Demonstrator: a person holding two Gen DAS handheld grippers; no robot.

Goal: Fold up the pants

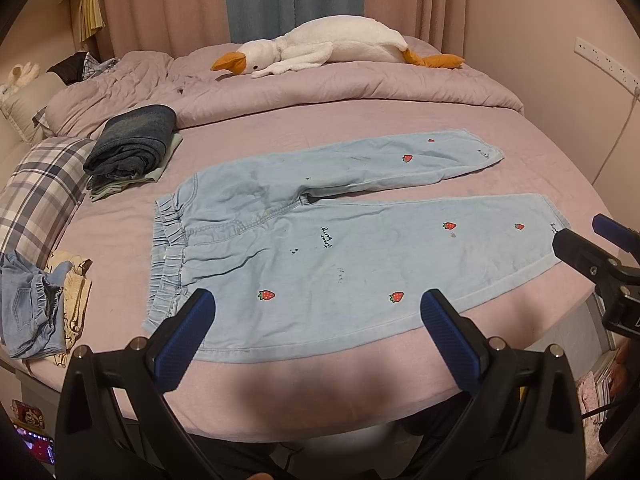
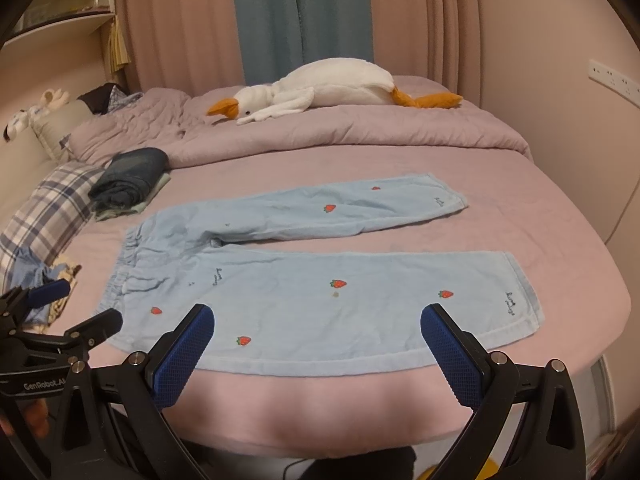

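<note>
Pants flat, both grippers empty

Left wrist: your left gripper (image 1: 318,320) hangs jaws spread; pants (image 1: 320,240) lie at 12 o'clock on the bed (image 1: 320,392). Right wrist: right gripper (image 2: 318,334) likewise spread; pinching one layer could drag the legs askew.

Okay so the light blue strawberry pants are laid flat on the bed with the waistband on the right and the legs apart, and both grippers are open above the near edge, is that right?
Not quite: the waistband of the pants is on the left, with the leg cuffs to the right, as both wrist views show. The rest holds: the pants lie flat on the bed, legs apart, and the left gripper and right gripper are open above the near edge.
</note>
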